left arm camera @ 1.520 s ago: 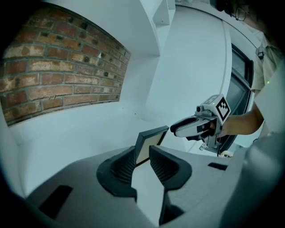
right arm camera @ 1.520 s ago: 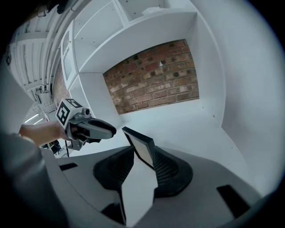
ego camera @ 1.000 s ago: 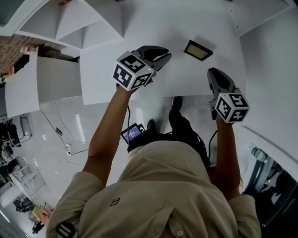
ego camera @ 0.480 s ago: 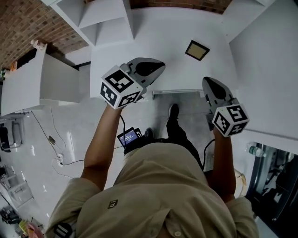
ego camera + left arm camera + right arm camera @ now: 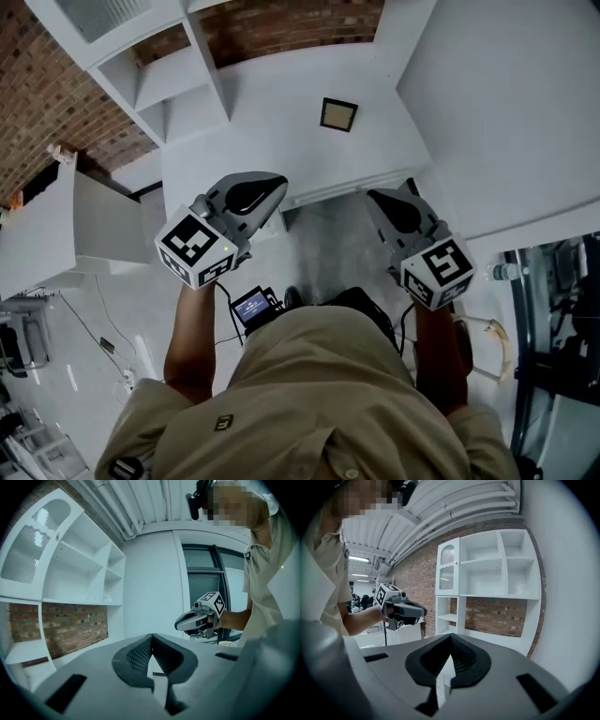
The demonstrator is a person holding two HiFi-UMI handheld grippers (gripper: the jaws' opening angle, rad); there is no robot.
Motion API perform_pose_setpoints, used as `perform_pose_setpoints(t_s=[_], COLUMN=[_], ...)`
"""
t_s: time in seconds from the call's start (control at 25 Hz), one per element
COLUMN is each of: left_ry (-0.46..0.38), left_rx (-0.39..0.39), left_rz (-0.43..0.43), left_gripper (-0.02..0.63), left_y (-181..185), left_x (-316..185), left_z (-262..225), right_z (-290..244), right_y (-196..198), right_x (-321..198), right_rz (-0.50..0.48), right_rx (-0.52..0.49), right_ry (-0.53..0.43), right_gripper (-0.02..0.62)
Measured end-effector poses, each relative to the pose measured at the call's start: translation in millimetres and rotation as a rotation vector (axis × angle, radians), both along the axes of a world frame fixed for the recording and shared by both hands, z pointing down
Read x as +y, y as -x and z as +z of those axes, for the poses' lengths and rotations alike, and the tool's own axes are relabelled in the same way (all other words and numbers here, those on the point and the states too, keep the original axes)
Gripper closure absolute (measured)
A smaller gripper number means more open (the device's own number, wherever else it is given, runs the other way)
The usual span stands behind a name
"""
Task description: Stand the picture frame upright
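Both the left gripper (image 5: 274, 187) and right gripper (image 5: 377, 199) have jaws pressed together, empty. The picture frame (image 5: 338, 114) lies flat on the table (image 5: 272, 131).

The right hand-held gripper (image 5: 378, 197) closed, and both (left hand-held gripper (image 5: 277, 182) too) withdrew from the table (image 5: 281, 131).

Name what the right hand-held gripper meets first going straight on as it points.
Probably the white shelf unit, near its low ledge; nothing nearer shows ahead of the right hand-held gripper, but depth is unclear.
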State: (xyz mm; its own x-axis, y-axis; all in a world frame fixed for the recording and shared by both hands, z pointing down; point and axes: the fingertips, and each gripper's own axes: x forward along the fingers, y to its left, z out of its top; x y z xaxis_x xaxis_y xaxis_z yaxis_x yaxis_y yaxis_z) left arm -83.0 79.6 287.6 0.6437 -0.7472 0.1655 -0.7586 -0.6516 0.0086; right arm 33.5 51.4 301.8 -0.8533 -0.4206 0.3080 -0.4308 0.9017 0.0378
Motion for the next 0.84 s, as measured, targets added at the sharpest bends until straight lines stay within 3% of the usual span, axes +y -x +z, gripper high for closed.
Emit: perform_pose_setpoints(t_s=[0.4, 0.64, 0.84], left_ry=[0.036, 0.059, 0.059], left_rx=[-0.025, -0.026, -0.030], left_rz=[-0.040, -0.001, 0.004], left_gripper=[0.598, 0.598, 0.598], left_y=[-66, -136, -167], left_x=[52, 82, 108], left_z=[-1, 8, 4], right_z=[-5, 9, 9], right_y=[-86, -154, -186], right_x=[62, 97, 126], right_rz=[0.009, 0.042, 0.049], right_rx=[-0.022, -0.017, -0.016], right_ry=[0.056, 0.085, 0.096], right_gripper=[0.592, 0.592, 0.592])
